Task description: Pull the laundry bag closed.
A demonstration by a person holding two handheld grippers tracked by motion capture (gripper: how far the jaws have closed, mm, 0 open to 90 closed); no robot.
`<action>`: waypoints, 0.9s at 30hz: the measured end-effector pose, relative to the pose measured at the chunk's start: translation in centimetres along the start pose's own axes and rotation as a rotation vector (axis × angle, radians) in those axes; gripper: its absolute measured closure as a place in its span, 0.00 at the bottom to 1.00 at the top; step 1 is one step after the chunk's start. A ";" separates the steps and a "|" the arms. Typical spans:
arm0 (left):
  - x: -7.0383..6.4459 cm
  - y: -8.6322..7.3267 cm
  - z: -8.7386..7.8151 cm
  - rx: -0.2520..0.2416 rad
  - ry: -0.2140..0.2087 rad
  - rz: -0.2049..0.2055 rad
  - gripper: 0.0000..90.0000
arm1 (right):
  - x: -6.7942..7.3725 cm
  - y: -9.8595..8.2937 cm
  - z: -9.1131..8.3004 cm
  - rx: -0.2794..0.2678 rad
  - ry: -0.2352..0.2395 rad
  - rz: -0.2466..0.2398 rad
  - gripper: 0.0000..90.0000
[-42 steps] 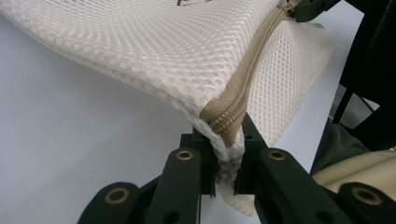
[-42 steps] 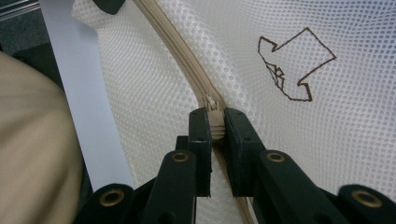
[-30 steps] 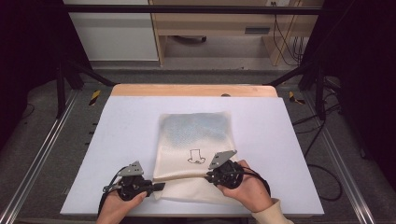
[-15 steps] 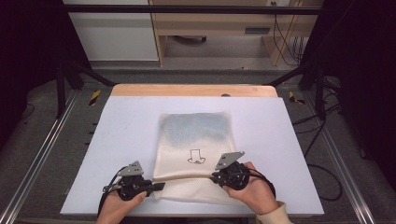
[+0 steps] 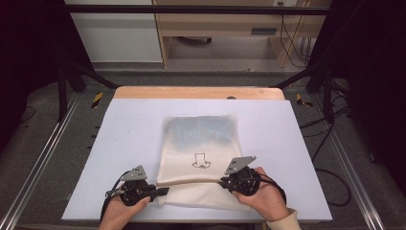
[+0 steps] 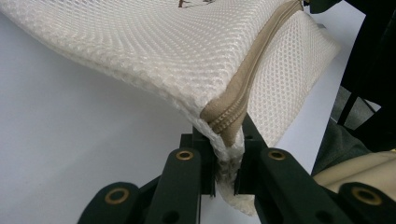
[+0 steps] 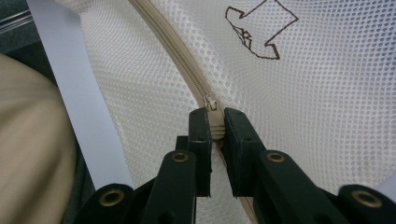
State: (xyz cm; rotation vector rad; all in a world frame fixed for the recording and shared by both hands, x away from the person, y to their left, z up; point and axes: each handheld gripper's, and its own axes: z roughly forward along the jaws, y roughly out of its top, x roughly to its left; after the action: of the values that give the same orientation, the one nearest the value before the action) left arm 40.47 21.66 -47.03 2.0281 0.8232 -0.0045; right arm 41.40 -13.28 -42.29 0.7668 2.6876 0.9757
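— How did the mesh bag (image 5: 198, 163) feel to you?

— Soft and light, I judged; it lay flat on the table (image 5: 119, 143), sagging between my two claws, so nothing stiff to lever against. My left gripper (image 6: 227, 179) was nearly closed, pinching the bag's corner right at the end of the tan zipper (image 6: 247, 88).

— And the other hand?

— My right gripper (image 7: 215, 128) was clamped narrow on the zipper band, the slider (image 7: 211, 102) sitting just ahead of its jaws. The mesh looked slippery, so I reckoned the seam tape was the surest hold, with the left anchoring.
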 end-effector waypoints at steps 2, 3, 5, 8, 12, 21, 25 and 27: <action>0.0 0.0 0.0 0.000 0.001 0.000 0.91 | -0.1 -0.2 -0.1 -0.006 0.001 0.002 0.91; 0.0 0.0 0.0 0.000 0.002 0.003 0.91 | -0.1 -0.3 -0.2 0.001 -0.002 0.005 0.91; 0.0 0.0 0.0 0.001 0.001 0.000 0.91 | -0.2 -0.4 -0.3 -0.002 -0.004 0.010 0.91; 0.0 0.0 0.0 0.001 0.001 0.003 0.91 | -0.3 -0.7 -0.5 -0.005 -0.010 0.012 0.91; 0.0 0.0 0.0 0.003 0.001 0.003 0.91 | -0.4 -0.9 -0.7 -0.008 -0.011 0.022 0.91; 0.0 0.0 0.1 0.004 -0.001 0.001 0.91 | -0.7 -1.6 -1.2 -0.010 -0.025 0.038 0.91; 0.0 0.0 0.1 0.003 0.000 0.001 0.91 | -0.7 -1.7 -1.2 -0.014 -0.025 0.035 0.91; 0.0 0.0 0.0 0.003 0.000 0.002 0.91 | -0.7 -1.8 -1.2 -0.016 -0.021 0.042 0.91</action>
State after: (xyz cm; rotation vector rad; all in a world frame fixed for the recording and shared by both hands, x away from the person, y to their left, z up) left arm 40.49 21.66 -47.08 2.0314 0.8218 -0.0051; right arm 40.82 -15.47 -42.48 0.8283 2.6522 0.9921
